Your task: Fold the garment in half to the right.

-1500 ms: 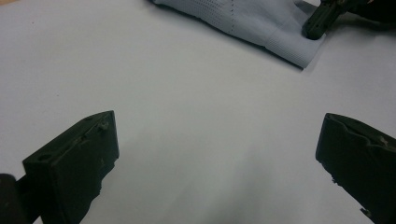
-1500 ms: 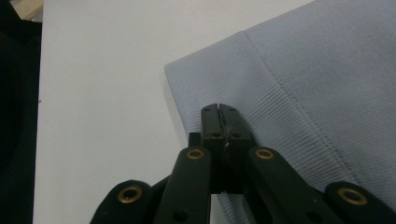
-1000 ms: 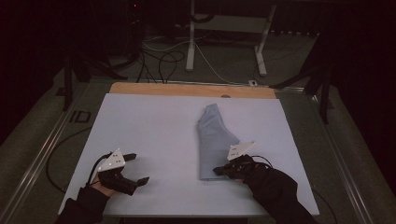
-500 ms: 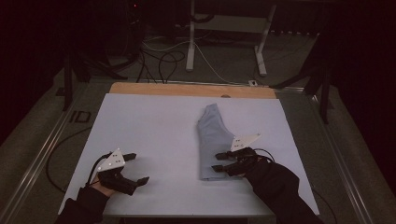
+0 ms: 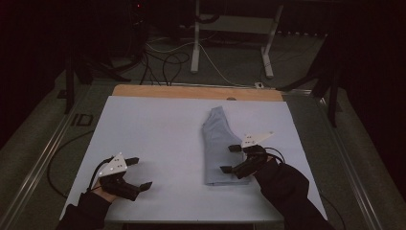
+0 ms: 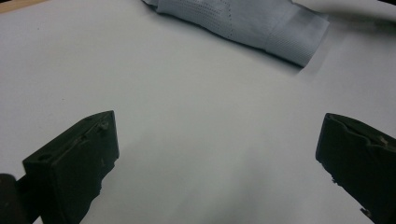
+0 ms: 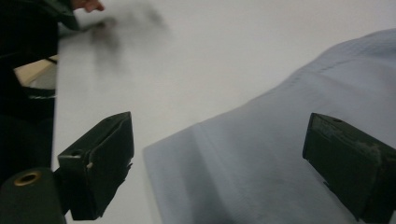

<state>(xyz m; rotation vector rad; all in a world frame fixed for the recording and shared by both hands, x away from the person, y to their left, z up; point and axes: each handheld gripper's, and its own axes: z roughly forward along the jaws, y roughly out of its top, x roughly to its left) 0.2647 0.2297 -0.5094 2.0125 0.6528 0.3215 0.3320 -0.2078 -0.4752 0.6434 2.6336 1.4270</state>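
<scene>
A pale blue folded garment (image 5: 218,146), which looks like a sock or a small knitted piece with a ribbed cuff, lies flat on the white bench (image 5: 153,129), its narrow end pointing away from the person and its wide hem nearest the bench's front edge. The right gripper (image 5: 231,158) hovers just above the hem corner. Its jaws have just been opening and now stand as wide as they go, with nothing between the pads. In the right gripper view the cloth (image 7: 280,158) spreads out beneath and ahead of the jaws, its near corner lying between them but lower down, untouched. My reading is that the cloth is laid where it is meant to rest, flat and squared, and that the jaws are parted to let it go without dragging the fold out of line.

The left gripper (image 5: 136,172) sits well apart from the garment, off to the far side of the right jaws, low over bare bench. Its jaws are wide open too and hold nothing. In the left gripper view the garment's ribbed cuff (image 6: 294,37) lies well ahead of the jaws, beyond a stretch of bare white surface. It appears to be parked there to stay clear of the work, since one hand is enough for this corner, while keeping ready to reach in should the next fold need a second hold.
</scene>
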